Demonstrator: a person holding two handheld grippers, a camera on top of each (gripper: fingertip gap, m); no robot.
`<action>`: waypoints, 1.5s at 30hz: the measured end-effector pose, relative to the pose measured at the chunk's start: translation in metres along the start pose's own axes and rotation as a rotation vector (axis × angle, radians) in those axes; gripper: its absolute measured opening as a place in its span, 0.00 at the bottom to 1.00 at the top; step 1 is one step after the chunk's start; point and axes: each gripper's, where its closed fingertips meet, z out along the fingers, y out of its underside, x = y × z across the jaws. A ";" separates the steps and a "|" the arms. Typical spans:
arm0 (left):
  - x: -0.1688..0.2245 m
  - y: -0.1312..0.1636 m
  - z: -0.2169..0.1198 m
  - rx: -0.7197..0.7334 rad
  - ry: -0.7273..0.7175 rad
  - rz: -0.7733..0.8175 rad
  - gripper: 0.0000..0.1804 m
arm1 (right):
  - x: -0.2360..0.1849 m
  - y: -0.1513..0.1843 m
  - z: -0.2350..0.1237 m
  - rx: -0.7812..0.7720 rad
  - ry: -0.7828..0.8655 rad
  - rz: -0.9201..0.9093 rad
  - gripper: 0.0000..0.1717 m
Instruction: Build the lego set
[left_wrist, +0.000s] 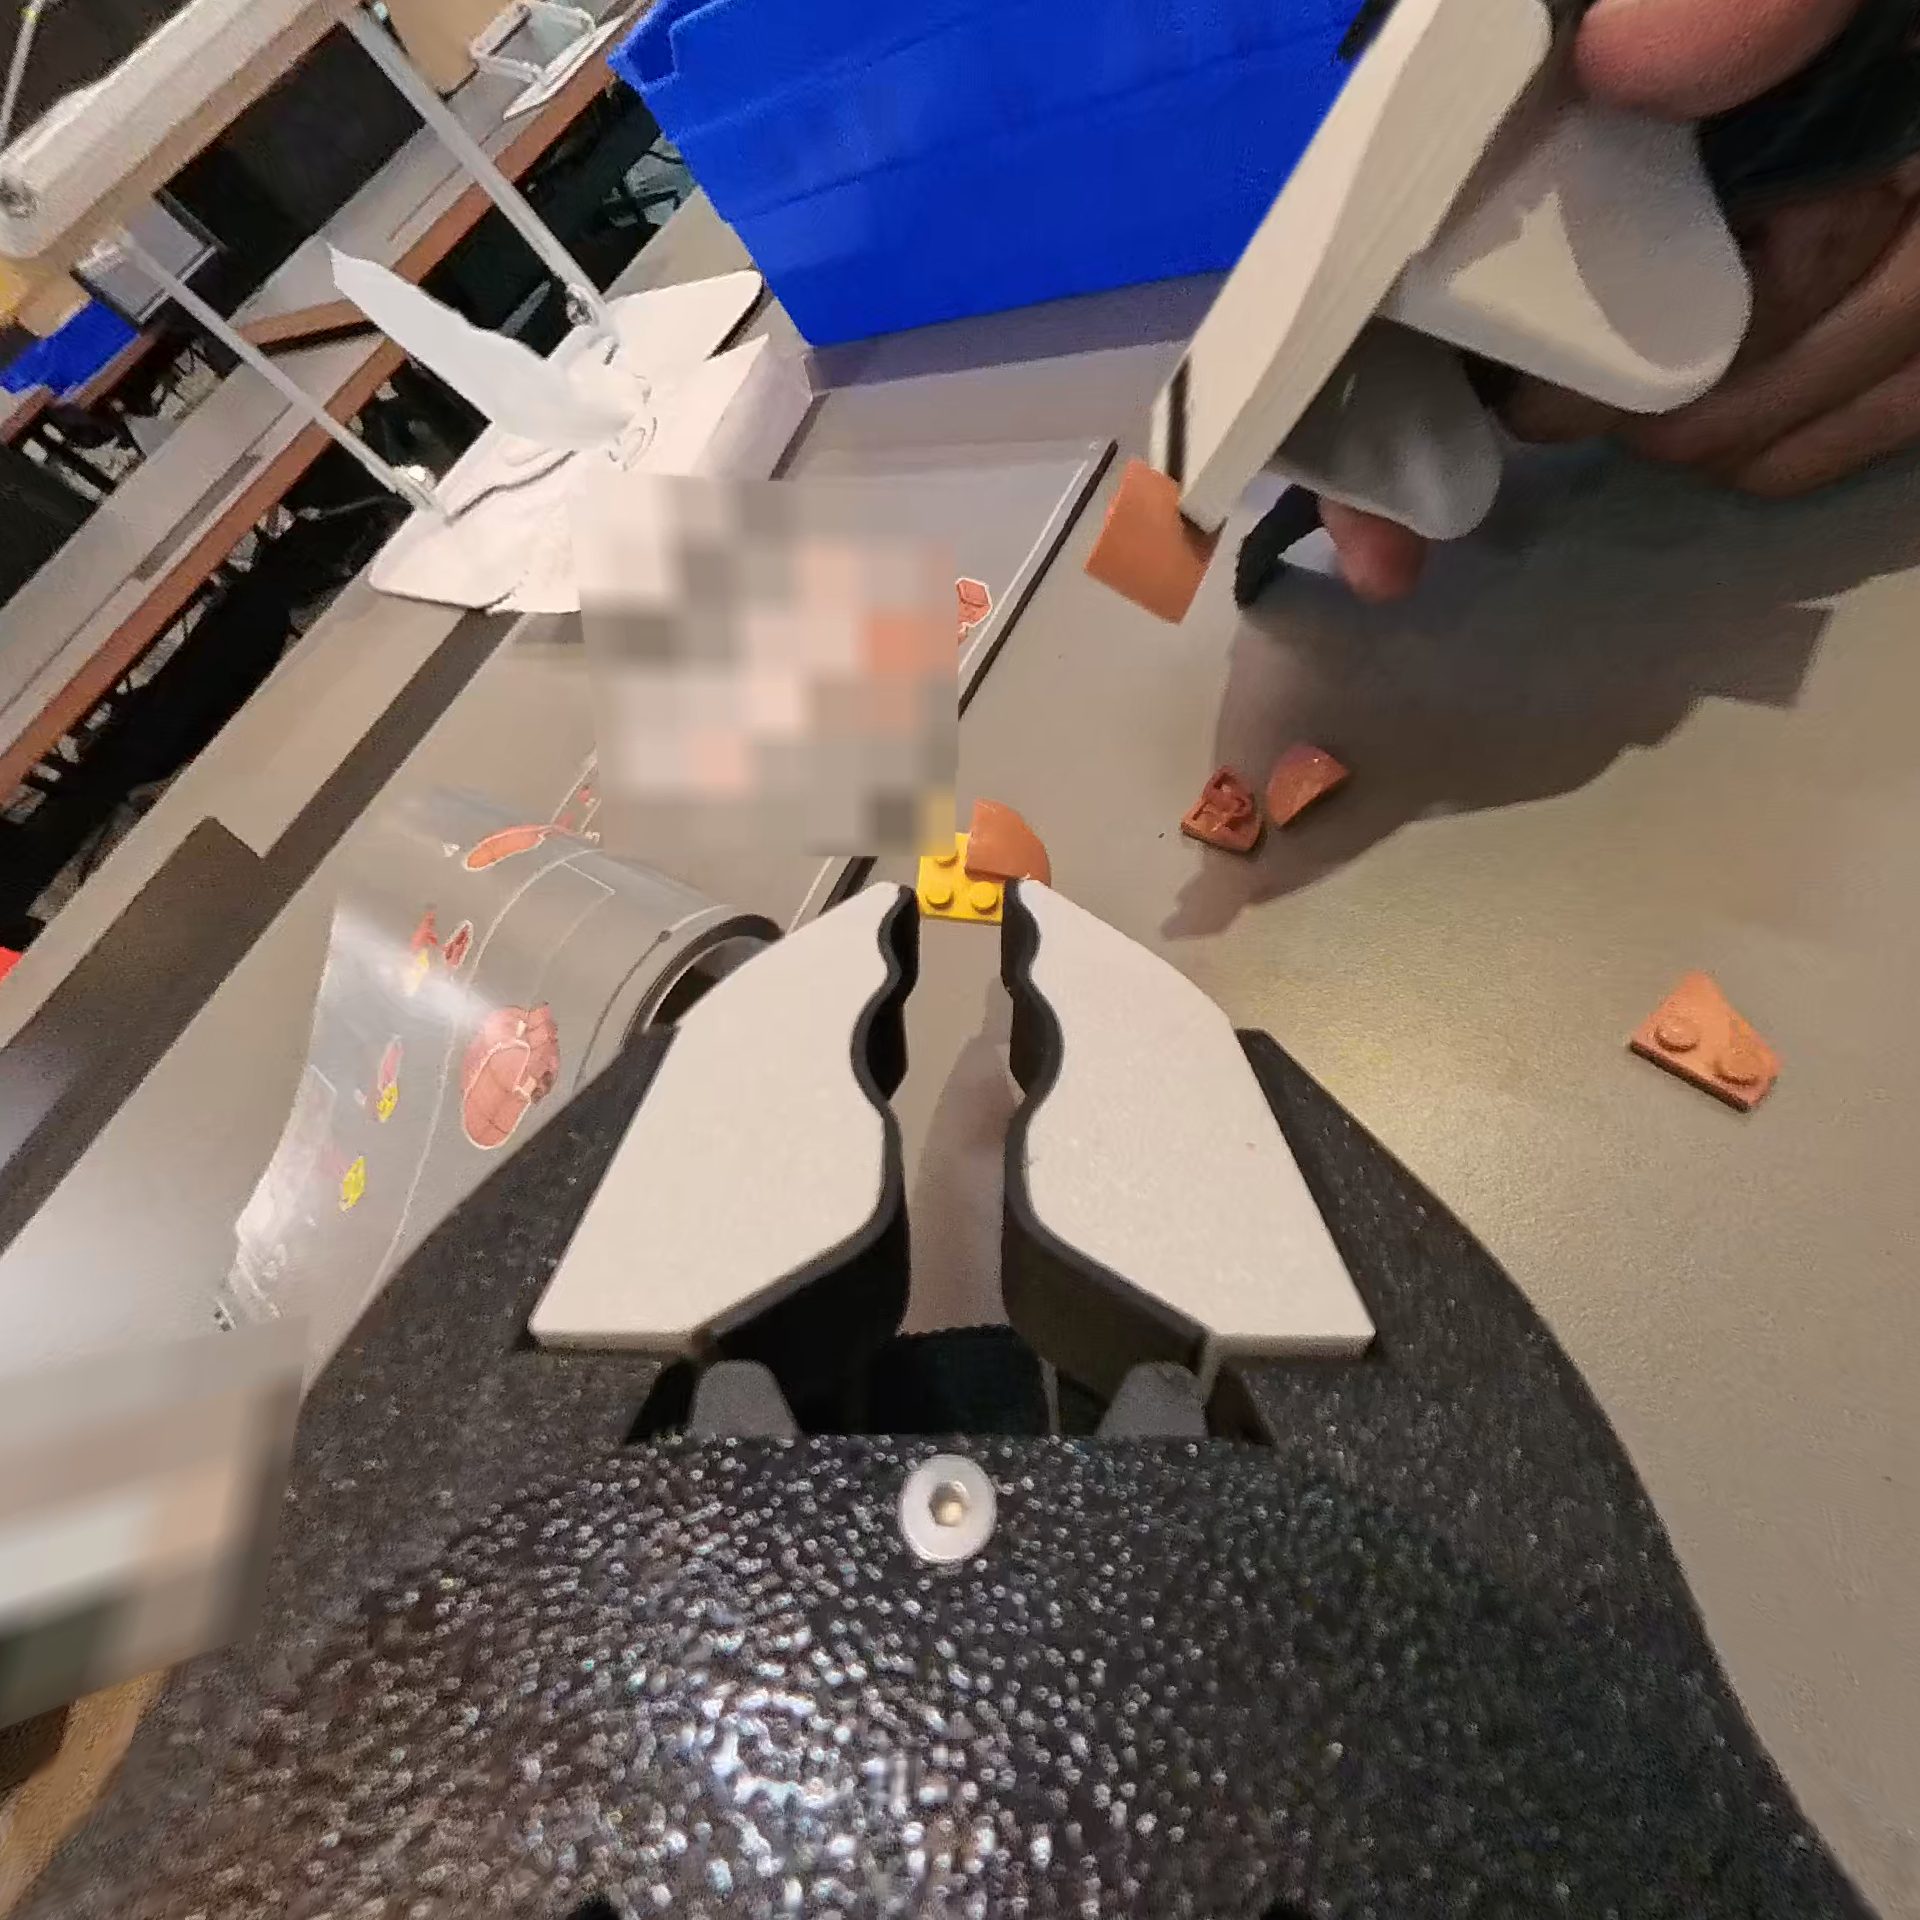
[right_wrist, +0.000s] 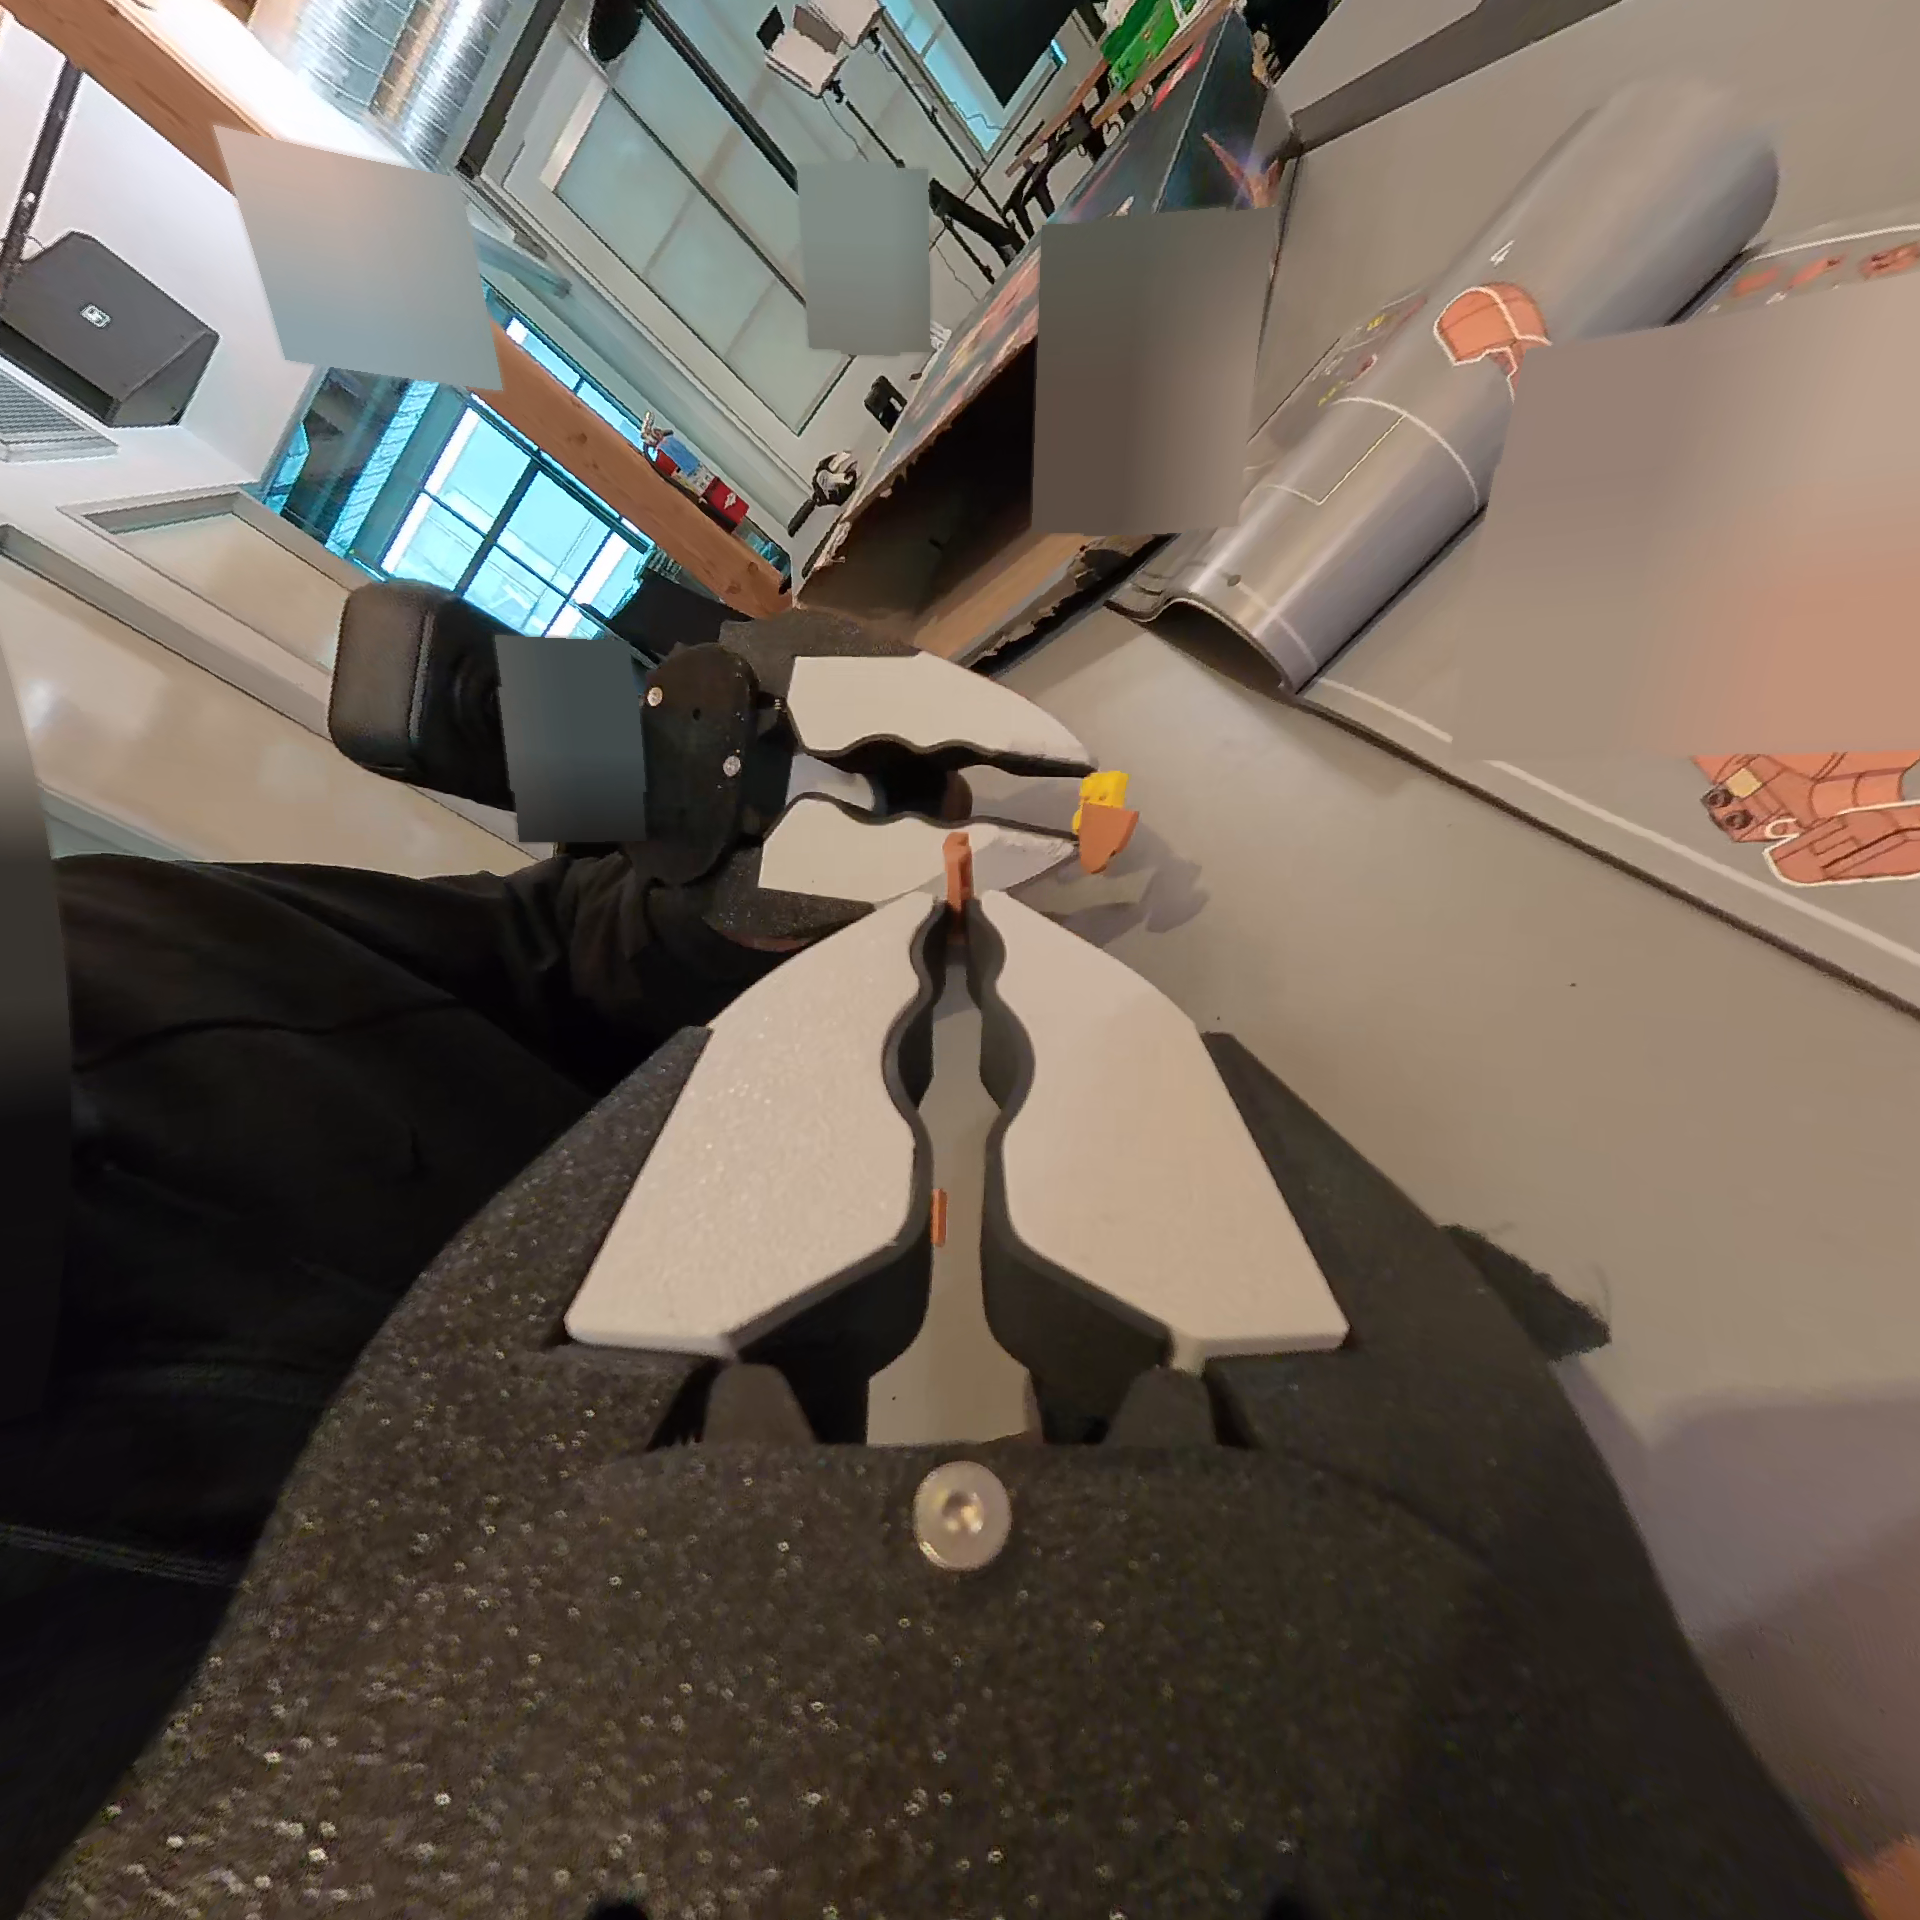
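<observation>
Left gripper (left_wrist: 961, 904) pinches a yellow studded plate (left_wrist: 958, 891) with a brown curved piece (left_wrist: 1006, 844) on its far corner, right gripper (right_wrist: 964, 902) clamps a thin brown piece (right_wrist: 957, 868) edge-on just beside; either shallow tip grip could slip, dropping parts onto the surface (left_wrist: 1455, 1299).

Bright indoor light, soft shadows, perhaps motion-blurred edges.

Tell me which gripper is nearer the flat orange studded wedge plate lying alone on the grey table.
Left. The left gripper sits just beside the wedge plate; the right gripper hangs higher and farther back.
</observation>
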 end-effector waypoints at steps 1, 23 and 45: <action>-0.001 0.001 0.000 -0.010 -0.003 -0.018 0.08 | 0.000 0.000 0.000 0.002 0.002 0.002 0.01; 0.034 0.034 -0.026 -0.245 0.207 -0.463 0.18 | -0.001 0.004 0.002 -0.004 0.027 -0.026 0.02; 0.054 0.036 -0.028 -0.240 0.505 -0.180 0.17 | -0.002 0.009 0.004 -0.028 0.046 -0.063 0.02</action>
